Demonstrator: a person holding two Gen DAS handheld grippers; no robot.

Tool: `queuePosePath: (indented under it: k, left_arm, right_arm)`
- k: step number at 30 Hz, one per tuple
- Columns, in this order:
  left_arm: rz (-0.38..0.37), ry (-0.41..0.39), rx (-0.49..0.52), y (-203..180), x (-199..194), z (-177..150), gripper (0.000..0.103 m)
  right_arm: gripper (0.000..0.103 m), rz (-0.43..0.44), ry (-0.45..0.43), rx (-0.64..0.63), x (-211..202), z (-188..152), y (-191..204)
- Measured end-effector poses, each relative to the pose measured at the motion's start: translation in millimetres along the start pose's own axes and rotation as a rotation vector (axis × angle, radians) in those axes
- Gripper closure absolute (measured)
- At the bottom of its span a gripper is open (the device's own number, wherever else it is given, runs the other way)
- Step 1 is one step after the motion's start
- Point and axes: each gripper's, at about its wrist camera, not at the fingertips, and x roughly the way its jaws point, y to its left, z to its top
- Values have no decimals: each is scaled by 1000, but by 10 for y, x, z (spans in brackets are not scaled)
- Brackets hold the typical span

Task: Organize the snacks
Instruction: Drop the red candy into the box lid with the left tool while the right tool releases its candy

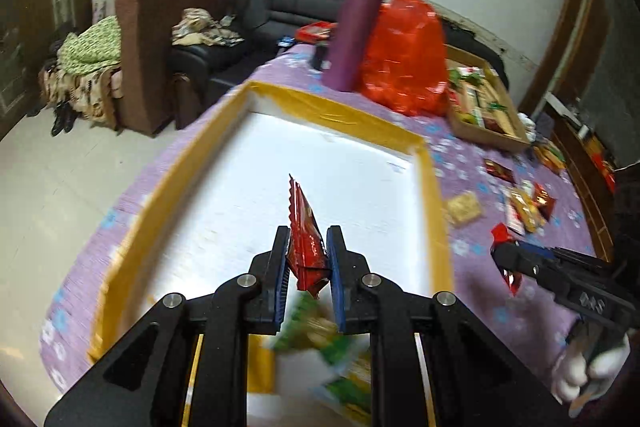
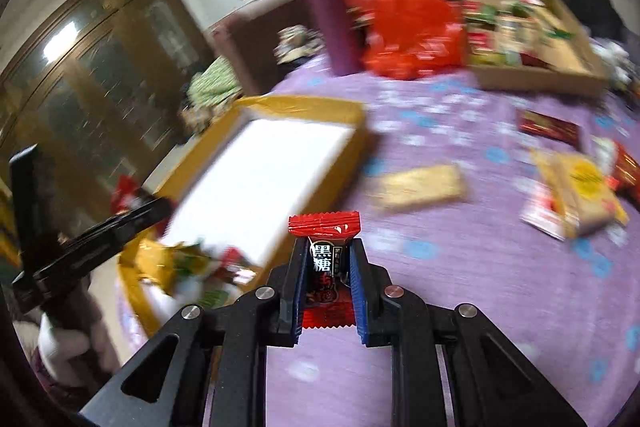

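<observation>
My left gripper (image 1: pixel 308 233) is shut on a red snack packet (image 1: pixel 306 239), held edge-on over the white foam box with yellow tape rim (image 1: pixel 432 195). Several green and yellow packets (image 1: pixel 328 347) lie in the box's near end. My right gripper (image 2: pixel 325 247) is shut on a red and black brown-sugar candy packet (image 2: pixel 325 263), held above the purple cloth to the right of the box (image 2: pixel 264 163). The right gripper also shows in the left wrist view (image 1: pixel 505 259) with its red packet. Loose snacks (image 2: pixel 576 195) and a cracker pack (image 2: pixel 420 187) lie on the cloth.
A purple roll (image 1: pixel 356 27) and a red plastic bag (image 1: pixel 408 51) stand at the table's far side. A cardboard tray of snacks (image 1: pixel 484 107) sits at the far right. Sofas (image 1: pixel 280 15) stand beyond the table. The purple cloth (image 2: pixel 460 287) covers the table.
</observation>
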Motion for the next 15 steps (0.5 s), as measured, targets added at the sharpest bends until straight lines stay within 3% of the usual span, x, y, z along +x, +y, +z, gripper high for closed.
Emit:
queuePosePath:
  k: [4,11,14,15]
  left_arm:
    - [10,22,-42,239,148,68,88]
    - [21,51,-122,495,242,17,87]
    - [41,58,-140,536,197,0,81]
    - [62,63,-140,523,174,-13,73]
  right_arm:
    - [84,0,68,-80,407,110,487]
    - [80,-36,135,-113,933,143,800]
    - [80,-24,137,-86,976,134,765]
    - [80,-18,136,-75,975,139,762]
